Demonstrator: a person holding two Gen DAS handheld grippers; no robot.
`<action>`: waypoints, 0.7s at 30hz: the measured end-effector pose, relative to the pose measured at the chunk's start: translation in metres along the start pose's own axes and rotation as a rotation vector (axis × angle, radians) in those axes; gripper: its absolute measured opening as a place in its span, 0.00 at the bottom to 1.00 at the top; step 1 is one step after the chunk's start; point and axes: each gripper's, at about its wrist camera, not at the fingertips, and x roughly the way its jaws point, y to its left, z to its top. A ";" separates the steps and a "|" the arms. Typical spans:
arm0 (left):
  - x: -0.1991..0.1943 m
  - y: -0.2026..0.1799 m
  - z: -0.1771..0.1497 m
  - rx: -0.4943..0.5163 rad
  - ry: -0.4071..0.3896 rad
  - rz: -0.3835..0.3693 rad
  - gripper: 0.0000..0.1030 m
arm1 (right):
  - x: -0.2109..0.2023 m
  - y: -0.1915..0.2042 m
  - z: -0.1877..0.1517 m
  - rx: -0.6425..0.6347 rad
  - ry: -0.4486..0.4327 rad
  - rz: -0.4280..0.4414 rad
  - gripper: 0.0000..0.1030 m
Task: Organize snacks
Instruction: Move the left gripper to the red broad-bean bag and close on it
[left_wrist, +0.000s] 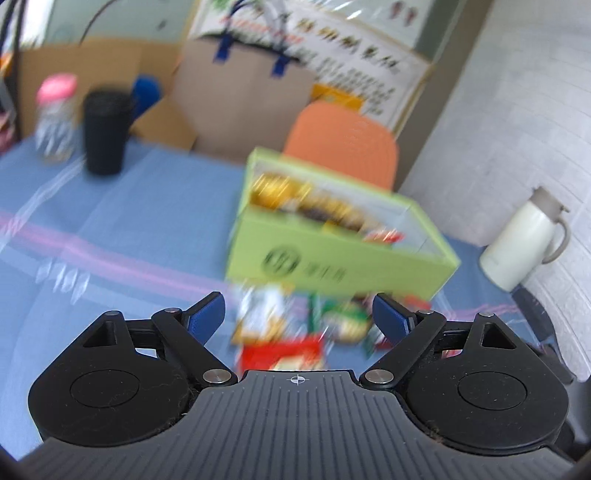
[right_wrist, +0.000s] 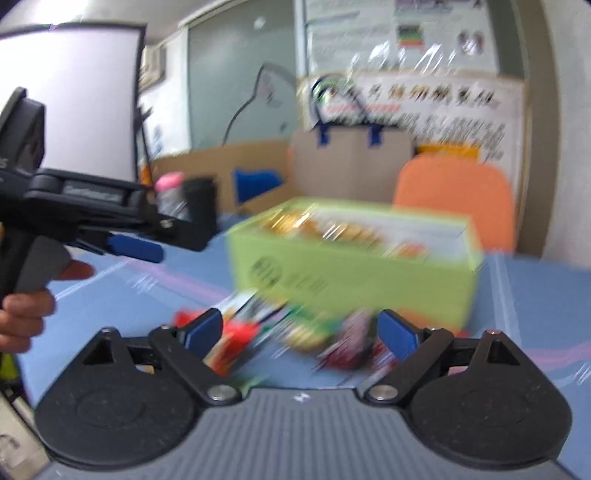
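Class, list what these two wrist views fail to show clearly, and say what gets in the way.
- Loose snack packets: left wrist view, motion blur; kinds and count unreadable.
- Green box contents: right wrist view, blurred and partly behind its wall.
- Box logo: left wrist view, blurred.
- Wall poster: right wrist view, text smeared.

Blue tablecloth (left_wrist: 122, 206) w/ pink stripe covered the table. Back left: clear jar w/ pink lid (left_wrist: 55, 116) beside a black cup (left_wrist: 105, 131), apart. Orange chair (left_wrist: 343, 146) sat behind, brown paper bag w/ blue handles (left_wrist: 240, 99) next to it. White thermos jug (left_wrist: 524, 243) stood far right by the wall. Blurry poster (right_wrist: 424, 107) behind.
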 end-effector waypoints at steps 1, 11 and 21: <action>0.000 0.008 -0.005 -0.025 0.018 -0.005 0.73 | 0.004 0.012 -0.005 -0.011 0.027 0.041 0.88; 0.014 0.039 -0.015 -0.088 0.157 -0.133 0.71 | 0.066 0.083 -0.010 -0.136 0.179 0.114 0.88; 0.032 0.036 -0.038 -0.065 0.253 -0.180 0.22 | 0.075 0.095 -0.027 -0.137 0.234 0.093 0.81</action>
